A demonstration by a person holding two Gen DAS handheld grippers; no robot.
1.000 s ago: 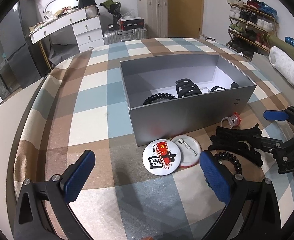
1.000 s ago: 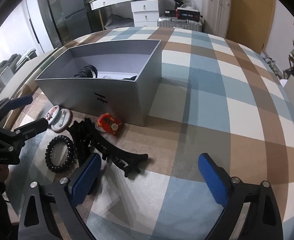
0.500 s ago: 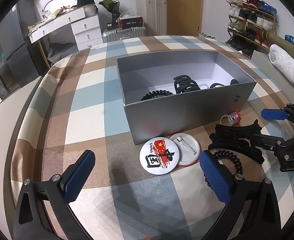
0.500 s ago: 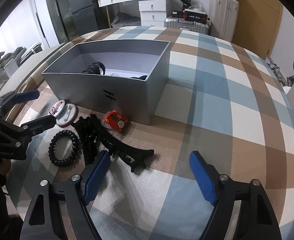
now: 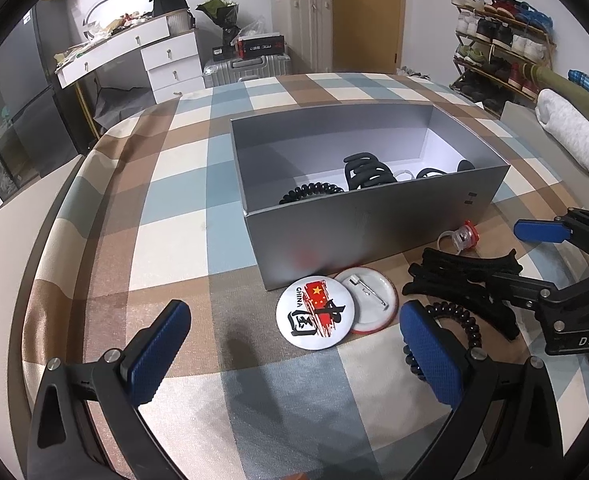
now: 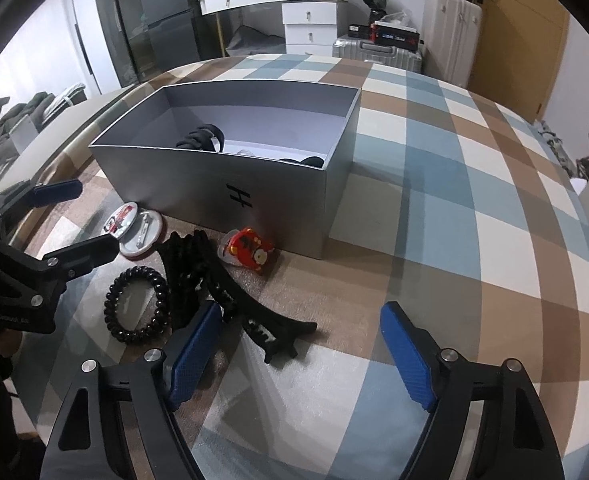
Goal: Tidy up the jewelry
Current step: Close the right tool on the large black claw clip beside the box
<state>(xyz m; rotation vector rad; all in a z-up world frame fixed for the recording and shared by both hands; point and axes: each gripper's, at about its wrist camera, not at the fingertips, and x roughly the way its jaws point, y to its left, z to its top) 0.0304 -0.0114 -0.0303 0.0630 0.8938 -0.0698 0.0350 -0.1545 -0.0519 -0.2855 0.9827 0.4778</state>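
A silver box (image 5: 374,232) (image 6: 214,184) stands on the checked cloth, with a black hair claw (image 5: 366,170) and a spiral hair tie (image 5: 310,192) inside. In front of it lie two round badges (image 5: 314,312), a red toy ring (image 6: 250,248), a black spiral tie (image 6: 138,304) and a large black hair claw (image 6: 230,292). My right gripper (image 6: 300,354) hovers open over that claw's near end, its pads clear of it. My left gripper (image 5: 294,354) stands open just short of the badges, holding nothing.
The checked cloth (image 6: 434,208) stretches bare to the right of the box. Beyond the table are a white dresser (image 5: 166,64), suitcases (image 5: 302,52) and a shoe rack (image 5: 494,52). A white bundle (image 5: 566,132) lies at the far right edge.
My right gripper's jaws have narrowed and it has shifted slightly over the large claw. The left gripper and the objects on the cloth have stayed put.
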